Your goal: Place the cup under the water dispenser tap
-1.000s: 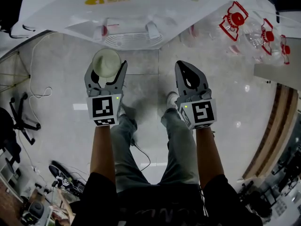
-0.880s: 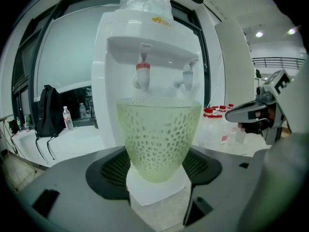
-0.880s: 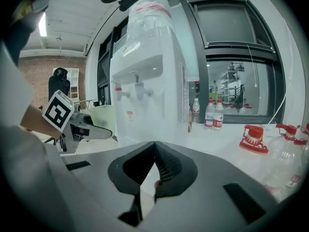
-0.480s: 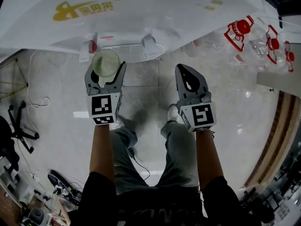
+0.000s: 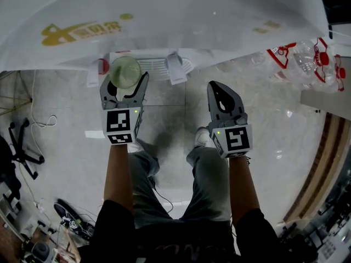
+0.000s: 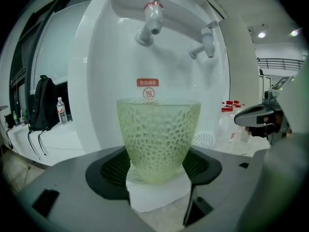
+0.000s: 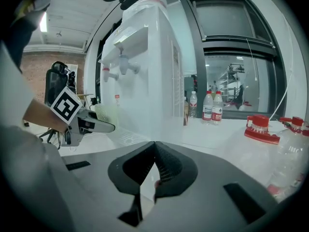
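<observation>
- The cup, a pale green translucent one with a dimpled wall, stands upright and open-mouthed between the two jaws of the left tongs. We see no liquid in it.
- In the left gripper view the cup fills the middle. The jaws of the left tongs are spread to its width and press its lower wall from both sides, so they hold it clear of any support.
- From the head view the cup hangs over the left end of the ribbed drip tray. It sits just right of the red-ringed tap and well left of the white tap.
- In the left gripper view both taps sit higher than the rim: the red-ringed tap almost straight above it and the other tap up to the right. We cannot tell how far forward of them the cup is.
- The white water dispenser fills the top of the head view, with a yellow logo on it.
- The right tongs hang apart from the cup, to its right and short of the dispenser. Their jaws are pressed together with nothing between them.
- Clear plastic bottles with red labels lie at the far right, and a black backpack stands left of the dispenser.
- Below both tongs we see the person's legs over a glossy tiled floor.
</observation>
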A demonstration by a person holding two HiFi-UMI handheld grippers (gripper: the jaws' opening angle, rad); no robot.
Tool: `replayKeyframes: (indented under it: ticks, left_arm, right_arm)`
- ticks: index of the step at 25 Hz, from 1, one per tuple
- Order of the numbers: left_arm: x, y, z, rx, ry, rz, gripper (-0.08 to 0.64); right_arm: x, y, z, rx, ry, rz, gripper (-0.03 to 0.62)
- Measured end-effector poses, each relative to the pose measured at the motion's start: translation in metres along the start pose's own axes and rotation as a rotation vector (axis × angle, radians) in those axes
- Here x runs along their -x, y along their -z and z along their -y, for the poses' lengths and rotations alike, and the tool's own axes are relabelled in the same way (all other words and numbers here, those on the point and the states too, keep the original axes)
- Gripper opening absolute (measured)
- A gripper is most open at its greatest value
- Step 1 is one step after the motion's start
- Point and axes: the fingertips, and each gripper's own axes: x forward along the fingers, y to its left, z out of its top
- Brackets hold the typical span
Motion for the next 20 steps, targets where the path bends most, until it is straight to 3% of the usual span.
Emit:
replayKeyframes:
  ticks: [10,20]
  left_arm:
    - [-0.0069,-0.0010,-0.0012,0.037,0.020,-0.031,0.344]
    - [-0.0063,-0.0007,0.0027,-0.008,0.030,-0.030,0.367]
  right_arm:
    - [0.0015,0.0042,0.0036,0.005,-0.002,-0.013,0.014]
    - [0.0031,0.0023,0.0064,0.017,-0.003,-0.021,0.014]
